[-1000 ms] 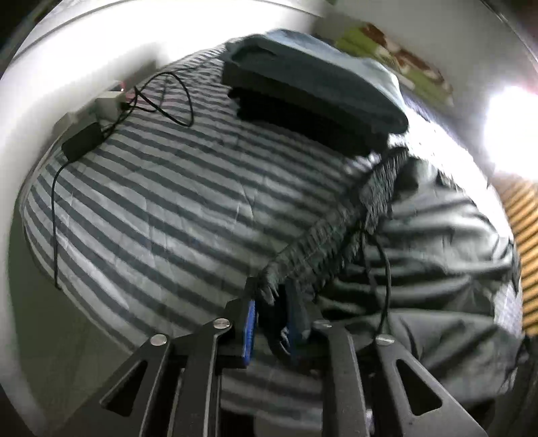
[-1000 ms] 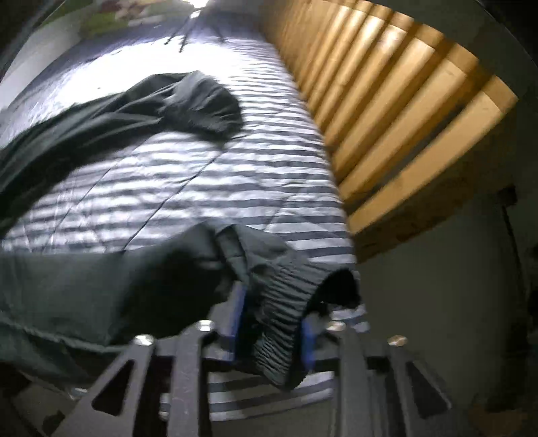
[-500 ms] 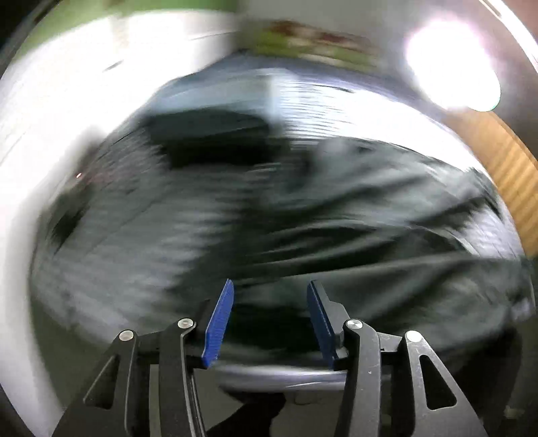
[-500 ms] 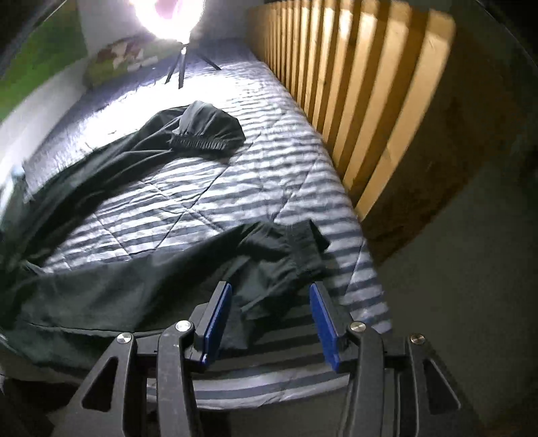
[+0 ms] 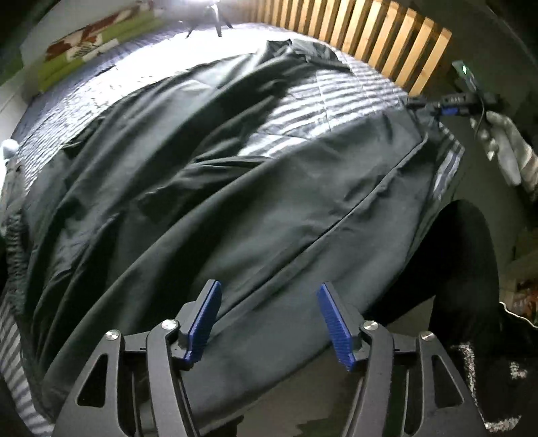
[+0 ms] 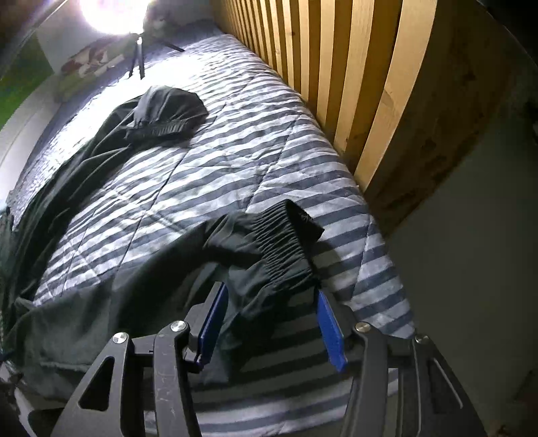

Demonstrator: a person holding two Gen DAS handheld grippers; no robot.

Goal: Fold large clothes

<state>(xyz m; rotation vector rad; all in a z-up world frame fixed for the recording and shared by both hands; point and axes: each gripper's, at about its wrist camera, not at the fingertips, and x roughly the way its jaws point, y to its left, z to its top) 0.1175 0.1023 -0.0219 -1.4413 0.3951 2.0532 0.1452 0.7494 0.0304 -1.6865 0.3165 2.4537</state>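
On the striped bed [image 6: 255, 161], dark trousers [image 5: 269, 208] lie spread flat, legs apart, ready for folding. Left claw [image 5: 269, 319] gapes wide, empty, over the near leg. Right claw [image 6: 269, 322] gapes too, empty, straddling the ribbed cuff [image 6: 285, 242], probably to regrasp.

Glare from a lamp [image 6: 111, 13] washes out the bed's [image 6: 255, 158] far end; the dark trousers [image 5: 235, 201] run off the left edge.
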